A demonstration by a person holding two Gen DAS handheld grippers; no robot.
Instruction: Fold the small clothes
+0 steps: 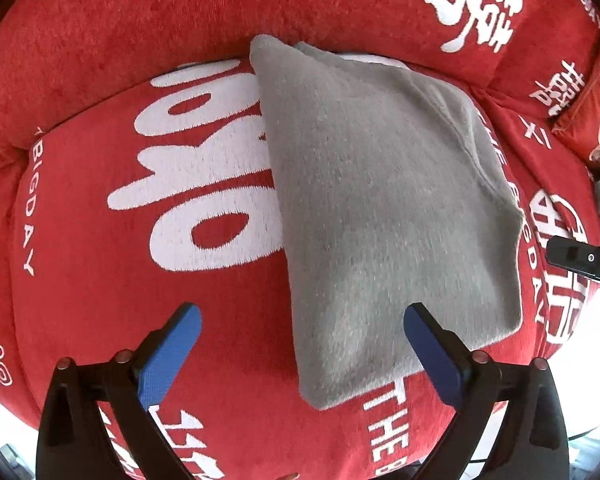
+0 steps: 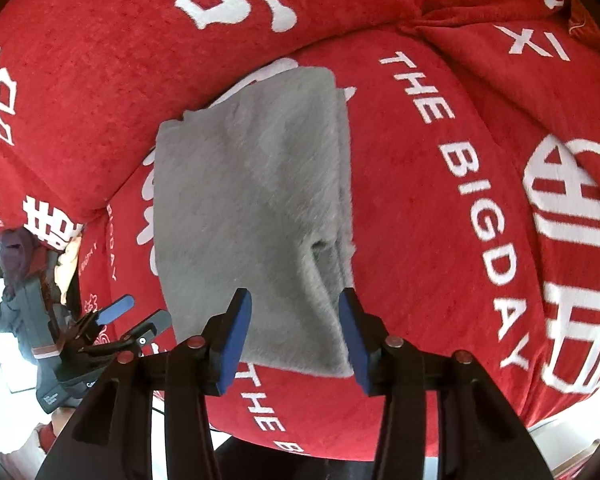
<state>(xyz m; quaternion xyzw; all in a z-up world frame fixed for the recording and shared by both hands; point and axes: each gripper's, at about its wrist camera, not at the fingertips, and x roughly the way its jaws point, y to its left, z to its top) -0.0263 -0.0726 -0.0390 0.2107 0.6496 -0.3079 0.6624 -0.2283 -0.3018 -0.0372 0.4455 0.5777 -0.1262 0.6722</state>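
Both grippers, left (image 1: pixel 300 344) and right (image 2: pixel 296 332), are held with jaws apart and empty over the grey cloth (image 1: pixel 380 208), judged already folded on the red sofa cushion (image 1: pixel 100 300).

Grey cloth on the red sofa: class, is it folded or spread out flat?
Folded. The grey cloth lies as a compact rectangle, with stacked layers visible along its right edge and a tuck near the front corner.

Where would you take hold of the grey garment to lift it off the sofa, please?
Probably the near right corner of the grey garment, coming in from the front sofa cushion edge: stacked layers show along that right side, and the open right gripper already straddles it.
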